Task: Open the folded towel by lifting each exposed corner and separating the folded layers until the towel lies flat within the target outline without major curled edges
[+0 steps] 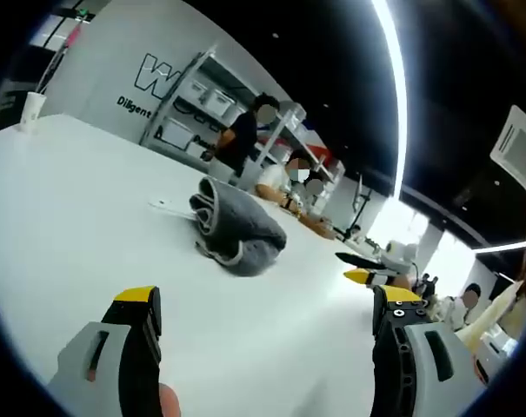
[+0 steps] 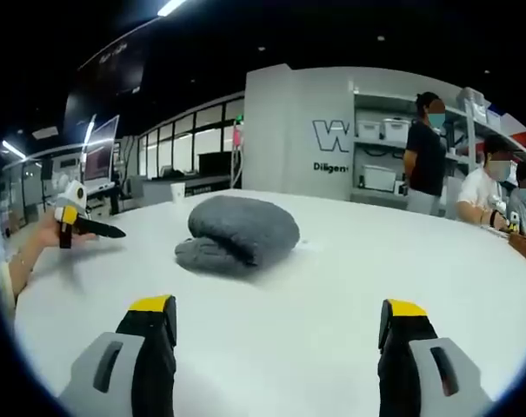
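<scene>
The grey towel sits bunched mid-counter, bare white surface all round it. Both tools, left and right, hang near, jaws wide apart, holding nothing.

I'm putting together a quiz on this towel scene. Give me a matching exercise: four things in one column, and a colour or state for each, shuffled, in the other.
Things:
1. towel
2. table
3. left claw
4. paper cup

Colour or state:
A. white, bare surface
B. open, yellow-tipped, holding nothing
C. grey, still folded in a bundle
D. white, standing upright near the table's far edge

Pairs: 1-C, 2-A, 3-B, 4-D
</scene>
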`<state>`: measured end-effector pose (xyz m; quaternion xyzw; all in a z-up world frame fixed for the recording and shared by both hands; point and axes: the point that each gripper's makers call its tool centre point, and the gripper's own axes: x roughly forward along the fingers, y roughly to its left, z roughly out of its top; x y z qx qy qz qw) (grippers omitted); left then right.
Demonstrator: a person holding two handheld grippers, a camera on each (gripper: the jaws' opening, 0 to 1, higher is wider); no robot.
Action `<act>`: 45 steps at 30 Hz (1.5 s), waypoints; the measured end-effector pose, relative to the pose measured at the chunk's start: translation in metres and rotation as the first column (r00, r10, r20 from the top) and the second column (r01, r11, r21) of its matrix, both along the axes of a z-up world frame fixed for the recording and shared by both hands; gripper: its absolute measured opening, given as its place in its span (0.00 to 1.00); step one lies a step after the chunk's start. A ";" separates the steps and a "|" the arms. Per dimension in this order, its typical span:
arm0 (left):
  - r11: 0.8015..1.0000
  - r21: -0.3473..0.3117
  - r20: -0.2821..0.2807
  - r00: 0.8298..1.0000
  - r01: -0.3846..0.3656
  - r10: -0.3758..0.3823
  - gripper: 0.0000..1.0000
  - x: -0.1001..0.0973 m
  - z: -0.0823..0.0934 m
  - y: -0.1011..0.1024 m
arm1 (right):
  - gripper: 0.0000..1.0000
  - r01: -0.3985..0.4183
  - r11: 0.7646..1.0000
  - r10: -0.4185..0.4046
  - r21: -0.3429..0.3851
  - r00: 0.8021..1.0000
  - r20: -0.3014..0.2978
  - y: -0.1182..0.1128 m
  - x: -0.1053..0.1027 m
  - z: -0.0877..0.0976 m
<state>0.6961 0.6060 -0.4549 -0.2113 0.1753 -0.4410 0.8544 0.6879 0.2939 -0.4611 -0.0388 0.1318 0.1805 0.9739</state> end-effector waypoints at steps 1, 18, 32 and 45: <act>1.000 -0.001 0.004 1.000 0.001 -0.001 0.99 0.000 0.001 0.000 | 0.97 0.003 1.000 -0.003 -0.005 1.000 0.003 -0.001 0.000 0.001; 1.000 0.002 0.002 1.000 0.001 -0.001 0.99 -0.003 0.001 0.000 | 0.99 -0.005 0.999 0.005 -0.032 1.000 -0.005 0.002 0.000 -0.003; 1.000 0.006 0.000 1.000 0.003 -0.003 0.99 -0.005 0.001 0.000 | 0.99 -0.002 0.995 0.002 -0.097 1.000 0.003 0.002 0.001 -0.004; 1.000 -0.003 0.000 1.000 0.005 -0.005 0.99 -0.005 0.004 0.002 | 0.99 0.041 0.989 -0.039 -0.140 0.999 0.019 -0.012 0.000 0.001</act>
